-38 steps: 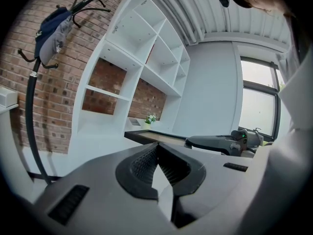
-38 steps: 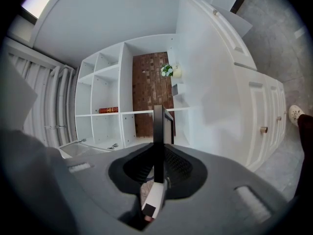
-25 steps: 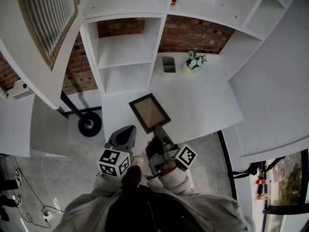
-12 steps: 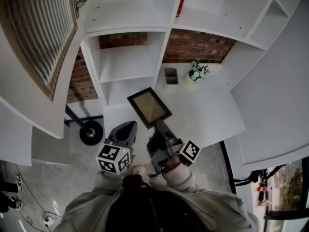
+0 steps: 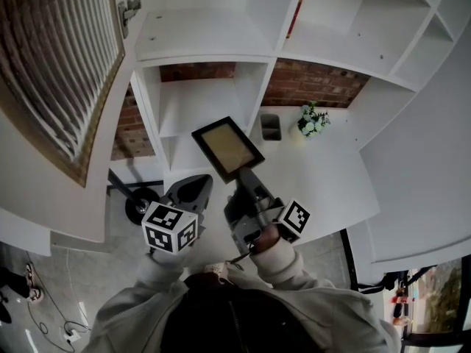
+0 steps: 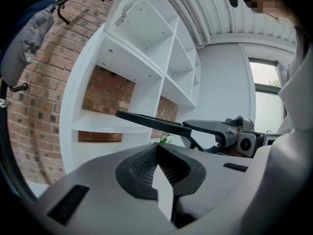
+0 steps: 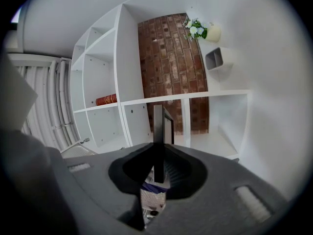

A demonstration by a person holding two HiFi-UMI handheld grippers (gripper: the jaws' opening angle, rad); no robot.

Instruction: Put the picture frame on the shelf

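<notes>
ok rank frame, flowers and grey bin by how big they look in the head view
1. frame: clearly largest, though it is held nearer the camera.
2-3. flowers and grey bin: look about alike, so not ranked.

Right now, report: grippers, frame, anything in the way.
Right gripper shut on picture frame. Left gripper shut, empty. Picture frame in air before shelf, nothing between; flowers off to the side.
</notes>
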